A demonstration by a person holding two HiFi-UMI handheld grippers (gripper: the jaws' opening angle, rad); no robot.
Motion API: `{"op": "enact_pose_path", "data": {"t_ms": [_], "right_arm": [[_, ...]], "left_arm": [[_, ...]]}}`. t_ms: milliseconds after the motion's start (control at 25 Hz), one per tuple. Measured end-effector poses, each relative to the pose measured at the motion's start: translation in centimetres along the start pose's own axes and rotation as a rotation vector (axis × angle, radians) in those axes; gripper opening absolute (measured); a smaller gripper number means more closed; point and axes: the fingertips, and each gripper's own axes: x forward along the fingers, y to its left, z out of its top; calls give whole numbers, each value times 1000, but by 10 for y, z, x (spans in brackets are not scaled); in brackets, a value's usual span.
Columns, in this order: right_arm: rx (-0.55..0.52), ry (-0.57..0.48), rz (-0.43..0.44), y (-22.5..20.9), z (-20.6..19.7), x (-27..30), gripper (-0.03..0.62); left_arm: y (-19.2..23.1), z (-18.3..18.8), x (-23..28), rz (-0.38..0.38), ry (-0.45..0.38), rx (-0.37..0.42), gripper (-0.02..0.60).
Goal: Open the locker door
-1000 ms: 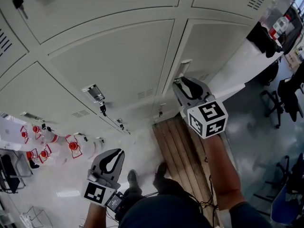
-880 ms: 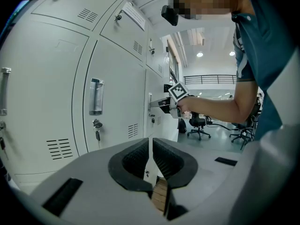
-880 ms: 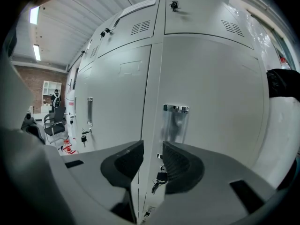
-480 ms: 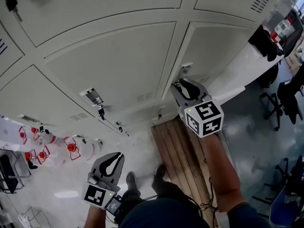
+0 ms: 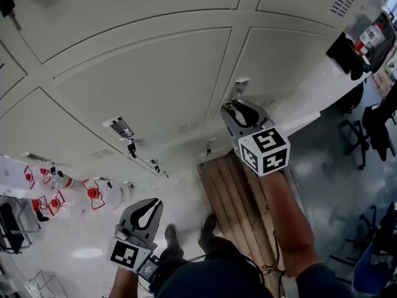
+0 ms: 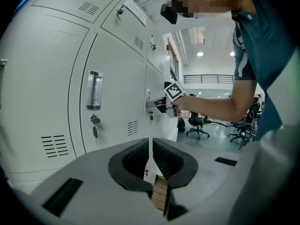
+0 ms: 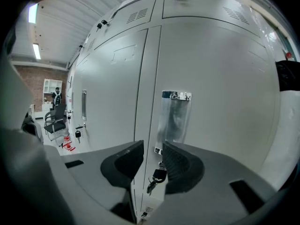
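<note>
**Left tool** (image 5: pixel 149 203): held low beside the person's body, above the pale floor (image 5: pixel 93 234) and well apart from the lockers. In the left gripper view its jaws are drawn together to a thin slit with nothing between them, so the tool is clenched on no object. Its marker cube (image 5: pixel 126 253) faces the head camera.

**Wooden slatted platform** (image 5: pixel 232 194): lies on the floor at the foot of the lockers, under the person's right forearm (image 5: pixel 286 216).

**Right tool** (image 7: pixel 151 161): raised in front of the locker door (image 7: pixel 225 97) and aimed at the door's left edge. Its jaws stand apart; the tool is released and holds nothing. Through the gap, the right gripper view shows a key (image 7: pixel 157 175) hanging from the door's lock, beyond the jaw tips and untouched by them. In the head view the tool sits just below the handle (image 7: pixel 175 116), near the door face. Whether it touches the door cannot be told.

**Handle**: an upright metal plate directly above the lock, near the door's left edge. The door is closed and lies flush with its neighbours.

**Neighbouring locker** (image 7: pixel 112 93): stands to the left of the task door, with its own slim grip (image 7: pixel 84 105) and a dark key tag (image 7: pixel 78 134) below it.

**Office chairs** (image 5: pixel 356 126): stand on the darker floor at the far right of the head view.
</note>
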Motion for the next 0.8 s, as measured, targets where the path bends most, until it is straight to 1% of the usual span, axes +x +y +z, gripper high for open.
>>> {"op": "enact_pose_path", "data": {"t_ms": [280,440,640,720,800], "right_arm": [[-17,-4,-42,-6,2,4,110],[-23,-6,-84,-11,0,3,63],[-28,28,-32,8,-13,6,58],[-30,16,-50,8,-14,3,58],[-27,0,-86,1,-13,-1,58]], "left_arm": [[4,-5,-4,6,9,-2,40],[3,-5,-5,3,6,0,40],[3,-6,-6,1,7,-2,40],[3,-7,-6,-1,8,-1,40],[4,-8,-6,-1,12,-1,40]]}}
